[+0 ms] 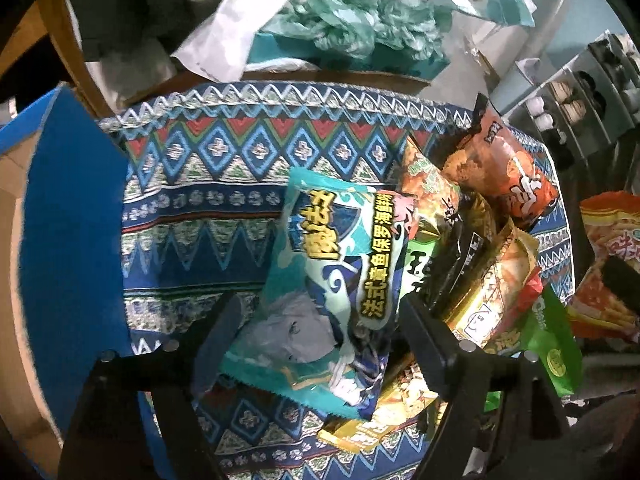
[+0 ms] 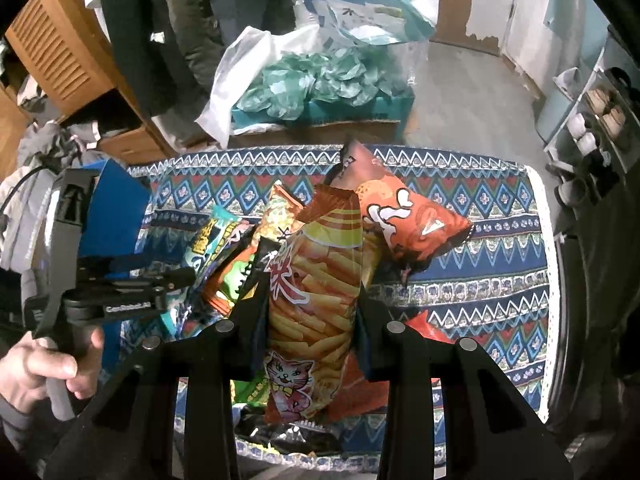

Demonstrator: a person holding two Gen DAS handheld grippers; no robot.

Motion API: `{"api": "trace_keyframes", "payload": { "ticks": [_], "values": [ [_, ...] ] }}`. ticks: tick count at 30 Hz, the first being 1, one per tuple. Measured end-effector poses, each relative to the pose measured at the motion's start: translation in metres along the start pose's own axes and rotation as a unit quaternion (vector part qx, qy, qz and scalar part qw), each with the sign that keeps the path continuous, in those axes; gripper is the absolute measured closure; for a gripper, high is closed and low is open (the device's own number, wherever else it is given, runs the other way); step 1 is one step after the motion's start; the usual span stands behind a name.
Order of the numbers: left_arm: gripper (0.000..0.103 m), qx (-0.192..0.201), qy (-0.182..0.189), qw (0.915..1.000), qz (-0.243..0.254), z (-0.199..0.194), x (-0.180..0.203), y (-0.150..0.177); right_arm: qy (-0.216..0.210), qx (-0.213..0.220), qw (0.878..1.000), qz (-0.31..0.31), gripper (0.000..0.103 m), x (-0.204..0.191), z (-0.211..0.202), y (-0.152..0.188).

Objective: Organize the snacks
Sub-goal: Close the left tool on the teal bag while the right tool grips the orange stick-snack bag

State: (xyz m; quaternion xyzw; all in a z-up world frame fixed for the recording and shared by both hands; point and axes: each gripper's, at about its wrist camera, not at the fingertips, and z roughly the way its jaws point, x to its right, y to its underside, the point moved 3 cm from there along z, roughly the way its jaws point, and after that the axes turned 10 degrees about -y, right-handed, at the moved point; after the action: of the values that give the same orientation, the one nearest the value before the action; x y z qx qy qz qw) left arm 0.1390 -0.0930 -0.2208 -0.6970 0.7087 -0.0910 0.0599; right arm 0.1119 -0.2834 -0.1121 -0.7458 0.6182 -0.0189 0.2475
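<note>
A pile of snack bags lies on a table with a blue patterned cloth (image 1: 208, 208). My left gripper (image 1: 320, 320) is shut on a teal snack bag (image 1: 336, 272) and holds it at the left side of the pile; the gripper also shows in the right wrist view (image 2: 176, 280). My right gripper (image 2: 310, 300) is shut on an orange bag of fry-shaped snacks with a cat print (image 2: 316, 292), held upright over the pile. A red-orange bag (image 2: 412, 224) lies behind it. Gold, green and black bags (image 1: 492, 280) lie beside the teal one.
A blue box (image 1: 68, 216) stands at the table's left edge, also in the right wrist view (image 2: 116, 216). Beyond the table sit a cardboard box with green plastic bags (image 2: 316, 84), a wooden cabinet (image 2: 60, 52) and a shoe rack (image 2: 600, 120).
</note>
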Motion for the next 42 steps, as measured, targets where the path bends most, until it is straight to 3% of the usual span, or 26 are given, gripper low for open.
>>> {"api": "trace_keyframes", "payload": {
  "ticks": [4, 15, 16, 19, 25, 42],
  "values": [
    [0.016, -0.013, 0.003, 0.9998, 0.012, 0.012, 0.010, -0.004, 0.002, -0.006, 1.000, -0.005, 0.069, -0.001, 0.004, 0.000],
    [0.016, -0.030, 0.013, 0.9994, 0.013, 0.040, 0.016, -0.008, 0.000, -0.017, 1.000, -0.003, 0.069, 0.003, 0.012, 0.000],
    [0.020, -0.029, 0.017, 0.9994, 0.012, 0.040, 0.016, -0.008, 0.001, -0.017, 1.000, -0.003, 0.069, 0.003, 0.012, 0.000],
    [0.050, -0.022, 0.022, 0.9994, 0.015, 0.040, 0.011, -0.008, 0.000, -0.017, 1.000, -0.002, 0.069, 0.003, 0.012, 0.000],
    [0.068, -0.002, 0.023, 0.9995, 0.022, 0.027, 0.007, -0.008, 0.005, -0.011, 1.000, -0.010, 0.069, -0.001, 0.011, -0.002],
    [0.072, 0.049, 0.027, 0.9984, 0.001, -0.041, -0.011, 0.001, -0.004, 0.029, 0.999, -0.029, 0.069, -0.027, -0.016, -0.014]
  ]
}}
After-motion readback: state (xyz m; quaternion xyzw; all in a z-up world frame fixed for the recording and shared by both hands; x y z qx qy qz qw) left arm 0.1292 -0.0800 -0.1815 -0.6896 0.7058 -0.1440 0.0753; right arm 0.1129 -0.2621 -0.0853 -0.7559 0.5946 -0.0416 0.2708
